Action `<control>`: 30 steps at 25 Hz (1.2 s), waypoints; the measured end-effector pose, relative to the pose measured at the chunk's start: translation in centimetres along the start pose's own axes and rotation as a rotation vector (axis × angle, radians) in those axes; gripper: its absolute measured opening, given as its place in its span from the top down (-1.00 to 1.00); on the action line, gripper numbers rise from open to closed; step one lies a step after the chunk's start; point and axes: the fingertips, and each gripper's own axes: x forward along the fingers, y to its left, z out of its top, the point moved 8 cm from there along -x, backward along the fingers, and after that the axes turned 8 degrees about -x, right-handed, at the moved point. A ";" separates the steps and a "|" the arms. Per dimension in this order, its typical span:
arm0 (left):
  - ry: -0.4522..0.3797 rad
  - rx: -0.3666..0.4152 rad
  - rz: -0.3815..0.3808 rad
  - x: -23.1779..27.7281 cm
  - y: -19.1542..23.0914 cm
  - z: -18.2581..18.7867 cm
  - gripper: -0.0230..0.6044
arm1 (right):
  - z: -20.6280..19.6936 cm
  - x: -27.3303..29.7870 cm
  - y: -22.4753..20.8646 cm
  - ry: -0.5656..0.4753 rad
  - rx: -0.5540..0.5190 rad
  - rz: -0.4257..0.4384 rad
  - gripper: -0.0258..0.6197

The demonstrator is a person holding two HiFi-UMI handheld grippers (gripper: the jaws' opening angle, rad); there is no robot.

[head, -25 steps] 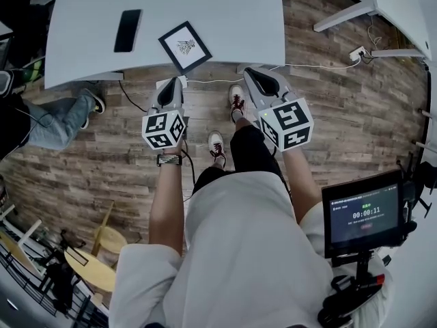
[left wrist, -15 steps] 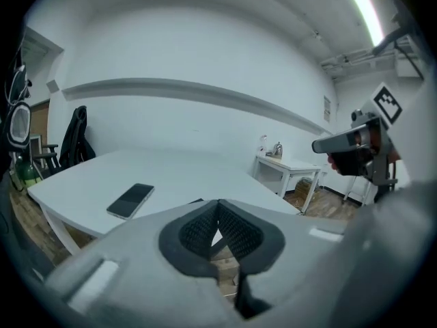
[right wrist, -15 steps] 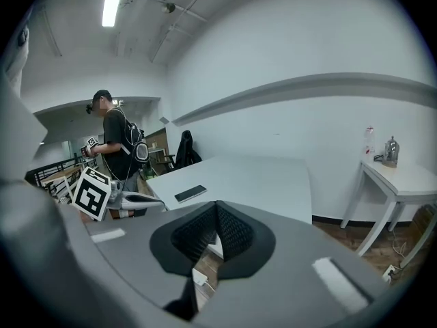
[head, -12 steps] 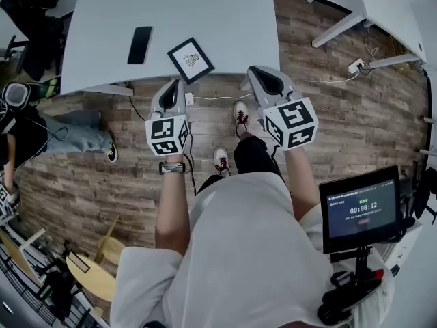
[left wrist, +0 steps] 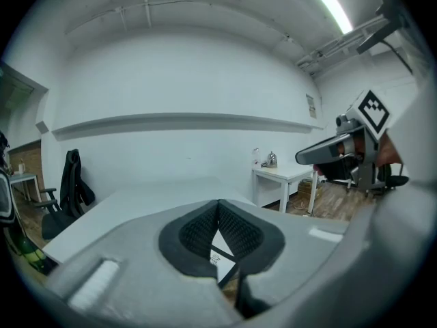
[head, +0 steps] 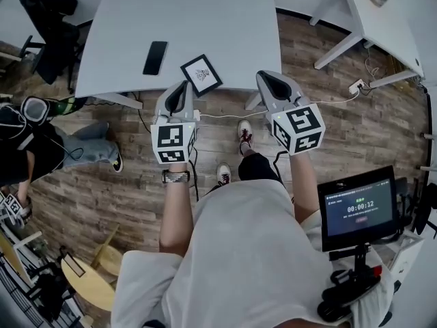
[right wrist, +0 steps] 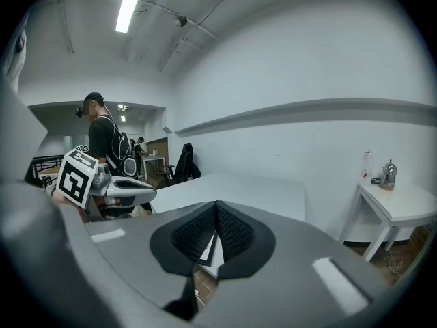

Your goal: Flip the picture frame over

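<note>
A small black picture frame (head: 201, 74) lies face up, white mat and a small drawing showing, near the front edge of the grey table (head: 205, 12). My left gripper (head: 179, 89) hovers shut and empty just short of that edge, a little left of the frame. My right gripper (head: 268, 80) is also shut and empty, off the table's front right corner. In the left gripper view the closed jaws (left wrist: 218, 209) point over the table, with the frame (left wrist: 217, 264) peeking below them. The right gripper view shows shut jaws (right wrist: 217, 210) and a sliver of the frame (right wrist: 205, 250).
A black phone (head: 156, 57) lies on the table left of the frame. A person (head: 41, 149) sits at the left, beside a chair with a dark jacket (head: 51, 19). A white side table (head: 372, 12) stands right; a cable and power strip (head: 355, 86) lie on the wooden floor.
Both grippers have risen in front of the table edge, the left one rolling a little. Both stay shut and empty. The frame has not moved on the table.
</note>
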 end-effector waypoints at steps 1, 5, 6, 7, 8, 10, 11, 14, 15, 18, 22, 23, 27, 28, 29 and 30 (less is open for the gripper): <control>-0.016 0.016 0.003 -0.8 -0.3 1.2 0.92 | 0.8 -0.7 0.2 -0.012 -0.007 -0.003 0.92; -0.070 0.055 0.004 -2.7 -0.9 4.8 0.92 | 3.5 -2.1 0.5 -0.049 -0.030 -0.010 0.92; -0.081 0.062 0.005 -2.8 -0.9 5.5 0.92 | 4.0 -2.2 0.4 -0.057 -0.033 -0.011 0.92; -0.093 0.068 0.006 -2.9 -0.9 6.1 0.92 | 4.5 -2.3 0.3 -0.067 -0.036 -0.013 0.92; -0.106 0.074 0.007 -3.0 -0.9 6.7 0.92 | 5.1 -2.4 0.2 -0.078 -0.041 -0.016 0.92; -0.133 0.087 0.010 -3.3 -0.9 7.9 0.92 | 6.2 -2.7 0.2 -0.098 -0.065 -0.028 0.92; -0.146 0.096 0.012 -3.5 -0.8 8.4 0.92 | 6.8 -2.8 0.2 -0.107 -0.077 -0.033 0.92; -0.178 0.141 0.015 -4.0 -0.8 9.9 0.92 | 8.2 -3.1 0.1 -0.129 -0.090 -0.045 0.92; -0.187 0.157 0.015 -4.1 -0.9 10.4 0.92 | 8.5 -3.2 0.0 -0.136 -0.093 -0.050 0.92; -0.210 0.186 0.018 -4.4 -1.1 11.9 0.92 | 9.6 -3.3 -0.3 -0.158 -0.102 -0.058 0.91; -0.235 0.198 0.017 -4.9 -1.5 13.4 0.92 | 10.7 -3.6 -0.3 -0.183 -0.115 -0.061 0.92; -0.239 0.203 0.015 -5.0 -1.5 13.7 0.92 | 10.9 -3.6 -0.3 -0.188 -0.120 -0.063 0.92; -0.250 0.213 0.012 -5.0 -1.7 14.5 0.92 | 11.6 -3.7 -0.3 -0.198 -0.140 -0.064 0.92; -0.253 0.214 0.010 -5.1 -1.8 14.6 0.92 | 11.6 -3.7 -0.3 -0.199 -0.141 -0.063 0.92; -0.254 0.216 0.009 -5.1 -1.8 14.7 0.92 | 11.7 -3.7 -0.3 -0.200 -0.141 -0.063 0.92; -0.255 0.220 0.007 -5.2 -1.9 14.8 0.92 | 11.7 -3.8 -0.3 -0.201 -0.141 -0.063 0.92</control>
